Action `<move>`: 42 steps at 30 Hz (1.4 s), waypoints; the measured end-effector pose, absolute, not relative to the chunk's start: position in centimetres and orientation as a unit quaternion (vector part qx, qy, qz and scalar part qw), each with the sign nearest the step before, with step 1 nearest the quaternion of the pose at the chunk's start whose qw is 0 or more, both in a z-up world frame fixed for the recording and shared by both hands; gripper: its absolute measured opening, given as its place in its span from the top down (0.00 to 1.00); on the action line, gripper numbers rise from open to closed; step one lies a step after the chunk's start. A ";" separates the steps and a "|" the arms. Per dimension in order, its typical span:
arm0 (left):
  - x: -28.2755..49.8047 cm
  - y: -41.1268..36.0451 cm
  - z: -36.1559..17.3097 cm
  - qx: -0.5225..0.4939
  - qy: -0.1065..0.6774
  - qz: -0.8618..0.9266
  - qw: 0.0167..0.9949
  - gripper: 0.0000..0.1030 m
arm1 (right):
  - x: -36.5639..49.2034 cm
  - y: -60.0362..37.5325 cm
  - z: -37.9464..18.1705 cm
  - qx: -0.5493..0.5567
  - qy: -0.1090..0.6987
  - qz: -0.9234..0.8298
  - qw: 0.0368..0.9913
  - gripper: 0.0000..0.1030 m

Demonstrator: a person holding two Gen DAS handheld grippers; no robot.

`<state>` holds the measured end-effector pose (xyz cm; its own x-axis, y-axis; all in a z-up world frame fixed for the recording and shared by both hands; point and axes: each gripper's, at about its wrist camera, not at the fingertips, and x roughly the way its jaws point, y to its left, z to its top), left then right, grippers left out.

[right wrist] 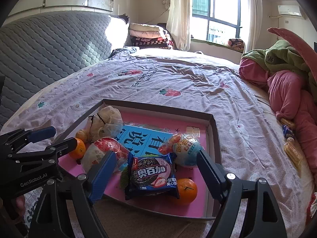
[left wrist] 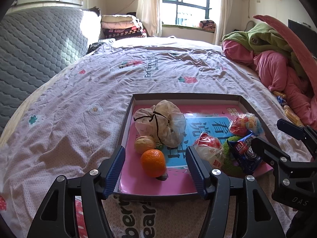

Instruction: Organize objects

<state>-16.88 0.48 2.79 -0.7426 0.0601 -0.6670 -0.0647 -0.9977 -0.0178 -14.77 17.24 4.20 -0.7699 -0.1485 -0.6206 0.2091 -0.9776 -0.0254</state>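
between the left gripper's point(left wrist: 156, 170) open fingers point(left wrist: 195, 166) lies an orange point(left wrist: 153, 162).

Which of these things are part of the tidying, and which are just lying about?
Part of the job:
- shallow box
- cookie packet
- oranges
- tied plastic bag
- wrapped snacks

Lying about:
- pink and green bedding
- folded blankets
- snacks on the bedsheet
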 end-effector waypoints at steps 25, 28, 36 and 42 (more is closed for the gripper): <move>-9.3 0.7 3.5 -0.342 0.011 0.939 0.009 0.26 | -7.6 17.7 6.5 0.284 0.029 -0.954 0.093 0.14; -8.6 0.7 3.0 -0.347 0.008 0.938 0.004 0.26 | -6.6 17.9 5.9 0.286 0.026 -0.953 0.094 0.14; -7.5 0.3 1.8 -0.361 -0.001 0.932 -0.004 0.26 | -5.5 18.1 4.6 0.301 0.021 -0.949 0.092 0.14; -6.9 0.5 1.2 -0.363 0.014 0.932 -0.010 0.26 | -4.8 17.8 3.8 0.305 0.023 -0.948 0.088 0.14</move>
